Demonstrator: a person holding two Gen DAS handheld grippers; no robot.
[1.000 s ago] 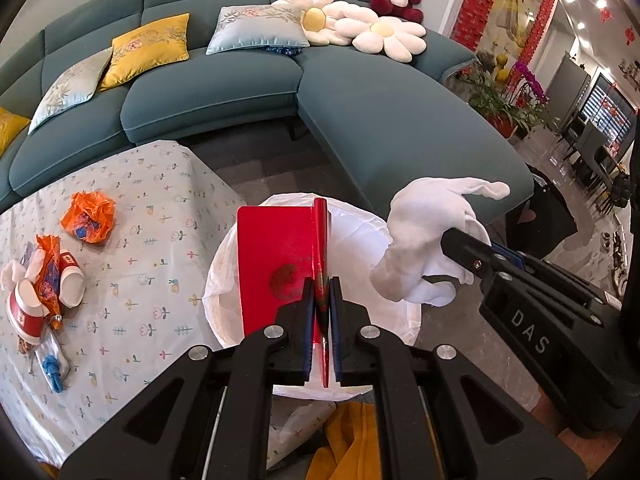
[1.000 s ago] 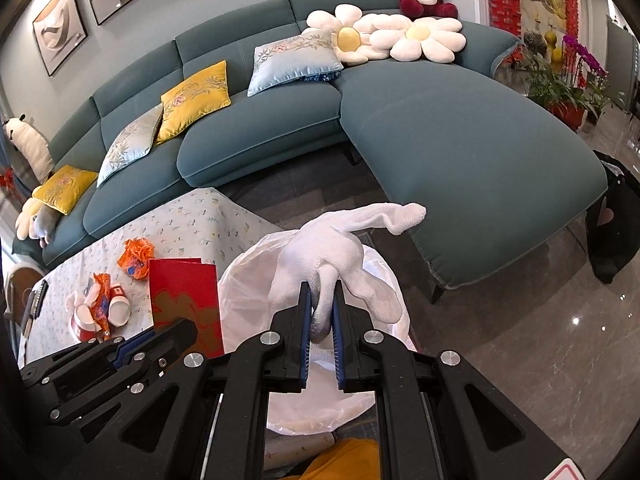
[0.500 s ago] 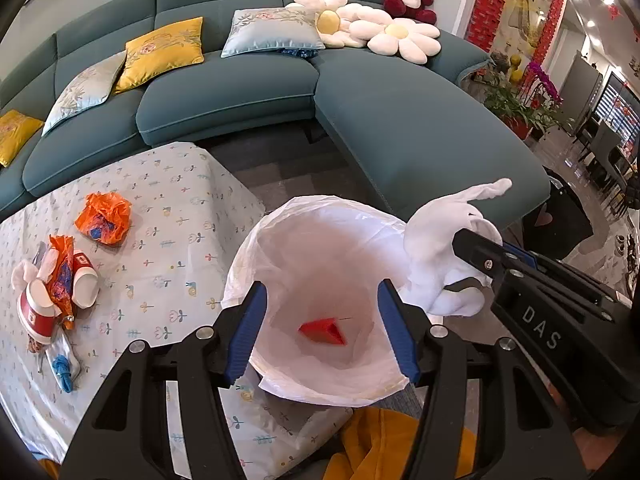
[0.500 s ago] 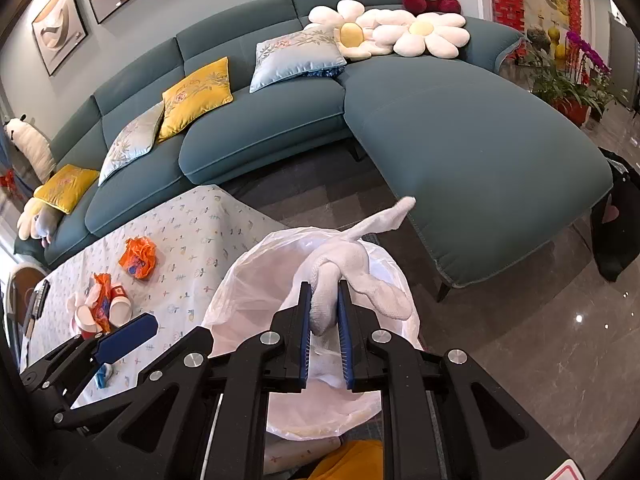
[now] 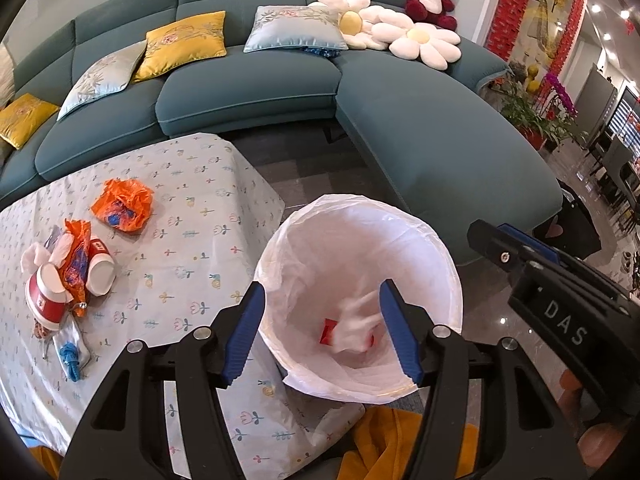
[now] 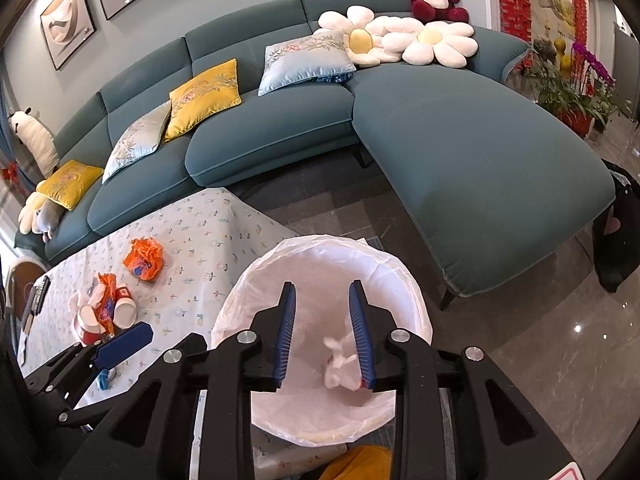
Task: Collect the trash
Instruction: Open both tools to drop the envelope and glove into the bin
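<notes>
Drop step, by my reading: on the table (image 5: 192,184) cups (image 5: 48,292) and an orange wrapper (image 5: 122,206) wait; next calls for reaching back there. Left gripper (image 5: 320,330) spread, empty over the bin (image 5: 452,272); tissue (image 5: 356,326) inside. Right gripper (image 6: 322,334) is opening, nothing pinched, marked "DAS".

White-lined bin (image 5: 420,232): crumpled white tissue (image 5: 358,326) on red card (image 5: 328,330); orange wrappers (image 5: 122,204) on table.
</notes>
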